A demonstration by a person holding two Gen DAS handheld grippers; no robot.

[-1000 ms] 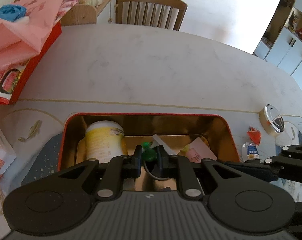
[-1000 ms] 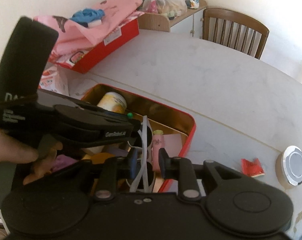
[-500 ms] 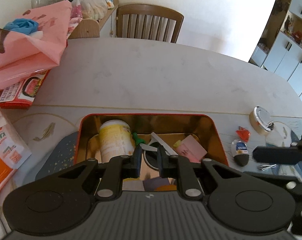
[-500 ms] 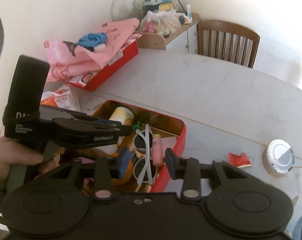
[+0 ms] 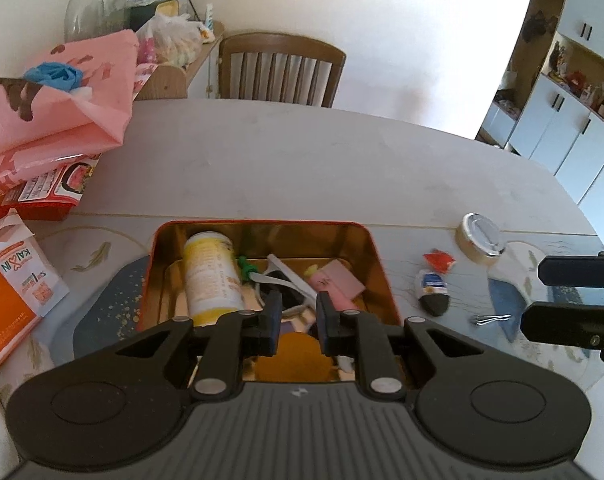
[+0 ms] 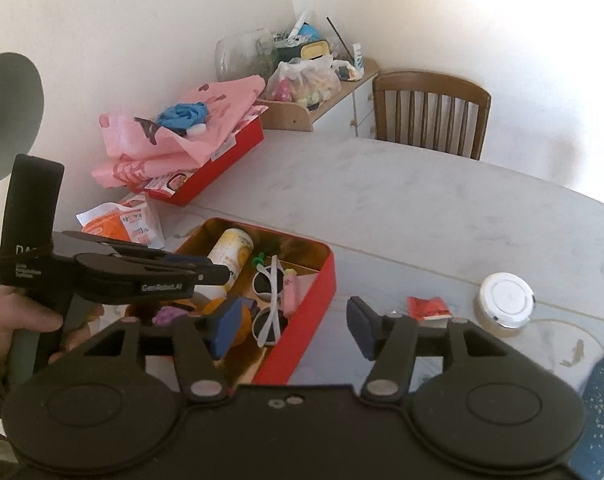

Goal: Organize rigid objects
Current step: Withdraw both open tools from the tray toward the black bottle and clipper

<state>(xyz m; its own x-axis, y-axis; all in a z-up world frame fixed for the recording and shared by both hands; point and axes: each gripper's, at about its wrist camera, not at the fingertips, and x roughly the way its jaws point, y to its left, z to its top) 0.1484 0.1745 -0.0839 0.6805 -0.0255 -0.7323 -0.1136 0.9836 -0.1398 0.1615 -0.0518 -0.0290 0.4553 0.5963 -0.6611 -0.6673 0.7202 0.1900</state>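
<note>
Near the table's front edge: red tin [image 6: 302, 304] holding bottle [image 5: 211, 276], sunglasses [image 6: 267, 300], pink card [image 5: 340, 284]. Left gripper [image 5: 297, 320] fingers opening, narrow, empty; right gripper [image 6: 291, 326] fingers opening, wide, empty. Next pick: approach the small tube [image 5: 432, 290] squarely.

Above the near end of an open red metal tin [image 5: 376, 264] with a gold inside, the left gripper [image 5: 297, 322] has its jaws opening, nothing between them. Inside lie a yellow-labelled white bottle [image 5: 211, 276] and white-framed sunglasses [image 5: 279, 284].
</note>
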